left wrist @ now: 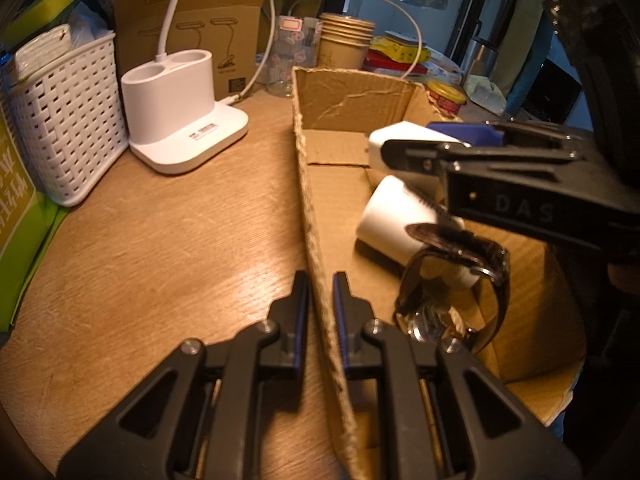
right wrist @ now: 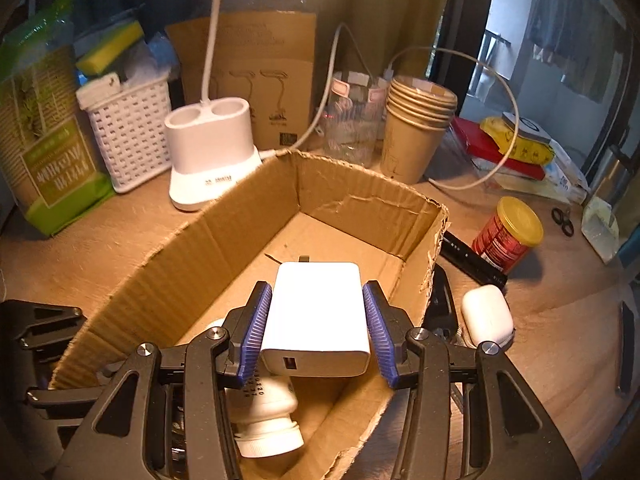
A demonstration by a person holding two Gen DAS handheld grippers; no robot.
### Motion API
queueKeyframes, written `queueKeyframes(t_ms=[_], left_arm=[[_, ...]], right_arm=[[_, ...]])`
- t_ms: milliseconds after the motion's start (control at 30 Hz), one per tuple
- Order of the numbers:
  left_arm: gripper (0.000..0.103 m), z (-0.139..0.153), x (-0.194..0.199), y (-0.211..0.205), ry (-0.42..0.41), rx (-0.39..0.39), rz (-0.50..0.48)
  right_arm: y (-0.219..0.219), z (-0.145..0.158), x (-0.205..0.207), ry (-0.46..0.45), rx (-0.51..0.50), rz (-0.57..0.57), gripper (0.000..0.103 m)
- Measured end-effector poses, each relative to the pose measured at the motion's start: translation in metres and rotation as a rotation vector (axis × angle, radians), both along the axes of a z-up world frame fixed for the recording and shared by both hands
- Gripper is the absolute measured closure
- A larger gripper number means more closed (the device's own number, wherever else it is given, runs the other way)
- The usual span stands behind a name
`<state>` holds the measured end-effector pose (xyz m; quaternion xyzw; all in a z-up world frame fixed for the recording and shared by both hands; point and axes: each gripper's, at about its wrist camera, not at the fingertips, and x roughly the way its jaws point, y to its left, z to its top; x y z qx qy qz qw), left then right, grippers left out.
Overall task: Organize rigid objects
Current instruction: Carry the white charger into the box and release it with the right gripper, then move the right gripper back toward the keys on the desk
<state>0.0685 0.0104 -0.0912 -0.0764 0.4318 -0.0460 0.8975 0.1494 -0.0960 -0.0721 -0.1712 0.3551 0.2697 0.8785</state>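
The white bottle [right wrist: 264, 420] and watch [left wrist: 460, 280] already lie in the cardboard box [right wrist: 224, 240]; the right gripper [right wrist: 316, 320] squeezes the white charger [right wrist: 316, 312] above it, the left gripper [left wrist: 320, 300] pinches the box's wall, and the earbud case [right wrist: 486, 316] and red can [right wrist: 508, 232] wait on the table [right wrist: 560, 320].

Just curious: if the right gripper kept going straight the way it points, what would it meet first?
Probably the box floor: the right gripper, shut on a white charger, points down into the box beyond the bottle. Depth is unclear.
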Motion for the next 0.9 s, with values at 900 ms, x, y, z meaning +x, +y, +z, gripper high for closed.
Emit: queueKeyframes(t_ms=[900], left_arm=[[0.09, 0.0, -0.001, -0.002, 0.002, 0.001, 0.0]], right_arm=[[-0.052, 0.036, -0.04, -0.098, 0.126, -0.049, 0.054]])
